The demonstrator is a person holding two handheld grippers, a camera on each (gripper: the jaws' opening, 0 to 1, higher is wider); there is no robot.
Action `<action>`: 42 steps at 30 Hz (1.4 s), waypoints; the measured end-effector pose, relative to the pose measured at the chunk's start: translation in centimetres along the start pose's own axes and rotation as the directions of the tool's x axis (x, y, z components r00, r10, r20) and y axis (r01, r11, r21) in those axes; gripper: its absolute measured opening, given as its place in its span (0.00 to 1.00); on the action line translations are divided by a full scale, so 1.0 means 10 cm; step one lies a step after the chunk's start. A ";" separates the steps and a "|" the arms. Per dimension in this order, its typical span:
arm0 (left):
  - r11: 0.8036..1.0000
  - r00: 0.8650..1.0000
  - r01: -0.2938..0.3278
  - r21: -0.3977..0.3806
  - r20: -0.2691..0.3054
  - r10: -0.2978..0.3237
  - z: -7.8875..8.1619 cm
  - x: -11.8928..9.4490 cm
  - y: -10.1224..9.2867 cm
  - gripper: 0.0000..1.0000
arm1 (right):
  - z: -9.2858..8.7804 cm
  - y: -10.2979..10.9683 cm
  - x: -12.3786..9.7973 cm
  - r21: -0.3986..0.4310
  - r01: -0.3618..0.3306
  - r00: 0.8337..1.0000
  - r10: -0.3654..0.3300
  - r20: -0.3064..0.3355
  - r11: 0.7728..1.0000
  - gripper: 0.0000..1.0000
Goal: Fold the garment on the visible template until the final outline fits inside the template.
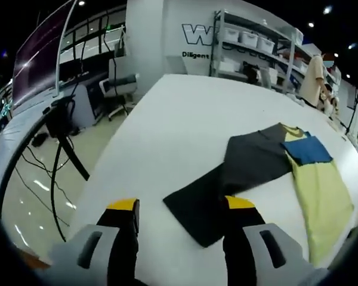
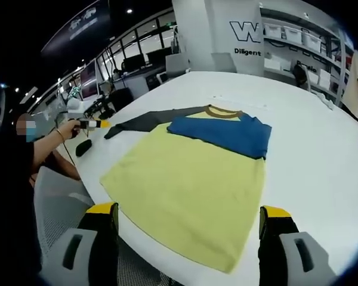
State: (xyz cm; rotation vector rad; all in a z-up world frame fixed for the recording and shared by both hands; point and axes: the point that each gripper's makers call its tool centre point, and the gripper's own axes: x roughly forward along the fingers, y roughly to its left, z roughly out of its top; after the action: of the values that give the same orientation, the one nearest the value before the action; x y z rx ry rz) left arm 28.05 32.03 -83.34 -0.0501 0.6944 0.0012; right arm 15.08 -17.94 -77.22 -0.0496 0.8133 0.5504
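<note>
A long-sleeved shirt lies flat on the white table [image 1: 167, 119]. Its body is yellow [image 2: 185, 185], one blue sleeve [image 2: 227, 134] is folded across the chest, and the dark grey sleeve [image 1: 238, 167] stretches out sideways. My left gripper [image 1: 181, 205] is open just above the table, and the grey sleeve's cuff end lies between its jaws, nearer the right one. In the right gripper view a hand holds that left gripper [image 2: 98, 124] at the sleeve's tip. My right gripper [image 2: 188, 210] is open, hovering over the shirt's hem with the yellow body between its jaws.
The table's edge [image 1: 107, 173] runs close on the left, with floor, cables and a stand [image 1: 59, 119] beyond it. Shelves with bins [image 1: 256, 47] and a standing person [image 1: 315, 77] are at the far end. A grey mesh chair [image 2: 53, 202] sits near the table.
</note>
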 end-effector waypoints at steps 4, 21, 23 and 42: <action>1.000 1.000 -0.007 0.016 -0.013 0.007 -0.05 0.07 0.01 0.43 | 0.00 -0.01 0.01 0.004 0.003 1.000 -0.003 0.001 1.000 0.96; 1.000 0.997 -0.004 -0.010 -0.080 0.004 -0.27 0.18 -0.05 0.20 | -0.03 0.00 0.03 0.009 0.017 1.000 -0.017 0.000 1.000 0.97; 1.000 0.997 -0.013 -0.010 -0.082 0.012 -0.28 0.15 -0.07 0.17 | -0.04 0.01 0.04 0.006 0.016 1.000 -0.016 -0.004 1.000 0.97; 0.992 0.990 -0.108 0.059 -0.083 0.112 -0.16 0.02 -0.05 0.02 | -0.03 -0.03 0.01 0.020 0.032 0.999 -0.032 0.010 0.999 0.97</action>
State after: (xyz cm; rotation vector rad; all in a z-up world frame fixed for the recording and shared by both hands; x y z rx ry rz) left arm 27.21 31.49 -84.67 0.0411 0.7822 0.0864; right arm 15.04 -18.20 -77.54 -0.0414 0.8067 0.5121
